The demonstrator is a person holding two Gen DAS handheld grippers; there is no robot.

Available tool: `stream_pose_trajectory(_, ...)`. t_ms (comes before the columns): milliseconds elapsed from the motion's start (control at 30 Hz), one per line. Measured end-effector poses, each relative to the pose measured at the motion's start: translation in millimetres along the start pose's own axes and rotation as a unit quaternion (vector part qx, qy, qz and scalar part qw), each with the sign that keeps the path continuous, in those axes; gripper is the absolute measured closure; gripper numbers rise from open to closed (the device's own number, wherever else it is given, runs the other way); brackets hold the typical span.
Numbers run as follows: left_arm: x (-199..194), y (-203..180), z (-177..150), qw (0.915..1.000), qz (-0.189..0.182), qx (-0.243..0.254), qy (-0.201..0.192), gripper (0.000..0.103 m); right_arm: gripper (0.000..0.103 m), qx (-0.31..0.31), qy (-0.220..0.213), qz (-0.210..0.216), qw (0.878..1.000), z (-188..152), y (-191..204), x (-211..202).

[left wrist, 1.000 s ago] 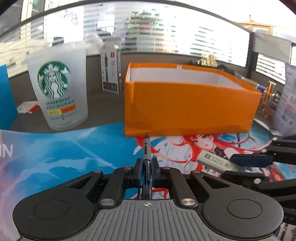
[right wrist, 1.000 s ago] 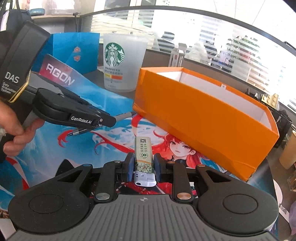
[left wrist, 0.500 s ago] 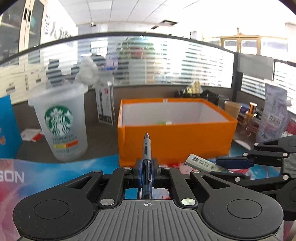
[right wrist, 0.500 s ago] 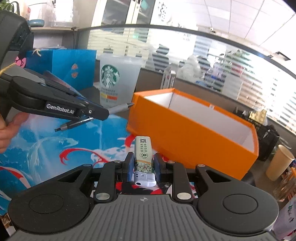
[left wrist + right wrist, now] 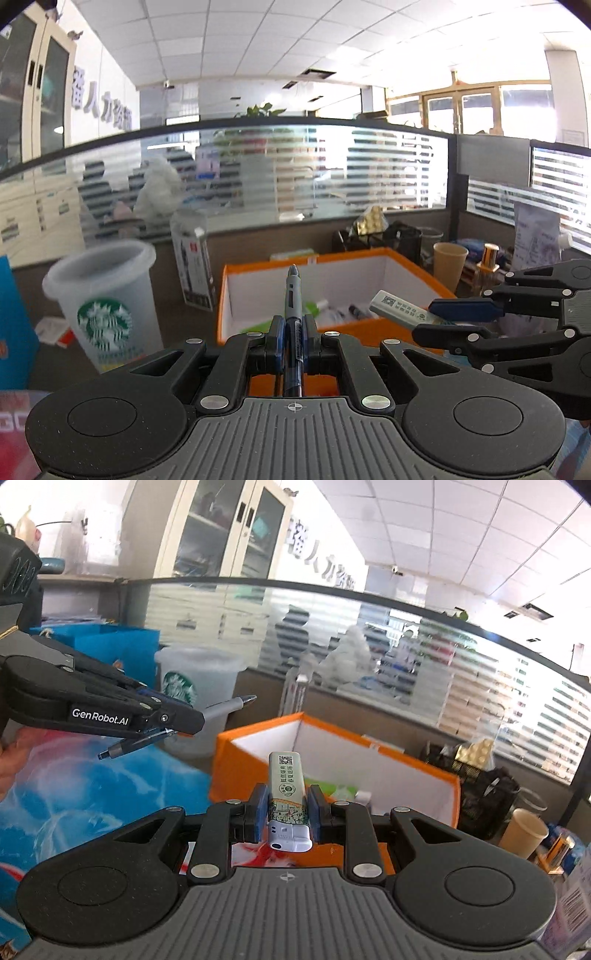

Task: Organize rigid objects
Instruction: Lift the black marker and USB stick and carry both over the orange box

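— What's each one got?
— The left gripper [image 5: 293, 334] is clamped on a pen [image 5: 293, 314], the right gripper [image 5: 286, 812] on a lighter [image 5: 287, 790].
— And the orange box [image 5: 406, 771]?
— Just ahead of both tips, below them.

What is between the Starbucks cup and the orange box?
In the left wrist view, a tall printed carton stands farther back between the Starbucks cup and the orange box; otherwise only bare desk shows there.

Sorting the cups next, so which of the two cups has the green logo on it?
The frosted plastic cup left of the orange box; the paper cup on the right is plain tan.
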State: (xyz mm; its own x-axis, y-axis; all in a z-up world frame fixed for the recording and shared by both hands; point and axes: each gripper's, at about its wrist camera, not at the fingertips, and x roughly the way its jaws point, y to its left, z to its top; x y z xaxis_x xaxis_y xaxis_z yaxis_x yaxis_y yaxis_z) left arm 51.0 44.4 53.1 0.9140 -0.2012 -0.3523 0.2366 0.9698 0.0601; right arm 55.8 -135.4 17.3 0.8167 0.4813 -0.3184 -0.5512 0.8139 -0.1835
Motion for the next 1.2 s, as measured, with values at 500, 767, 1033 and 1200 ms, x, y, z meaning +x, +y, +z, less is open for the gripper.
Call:
stream_pose_trajectory(500,38,2,43,0.9998,-0.007,-0.010,-0.015,0.096,0.082,0.021,-0.020,-0.032,0.999,32,-42,16)
stream_pose_trajectory(767,66,2,58,0.9999,-0.011,-0.012,-0.004,0.096,0.082,0.033,-0.011,-0.050,0.998,37,-67,30)
stream_pose_trajectory(1033,97,2,60,0.9995,-0.014,-0.012,0.023,0.096,0.082,0.041,0.005,-0.052,0.998,39,-86,47)
stream_pose_trajectory(1200,117,3,56,0.9988,-0.010,-0.017,0.044,0.096,0.082,0.054,0.020,-0.051,0.997,40,-104,61)
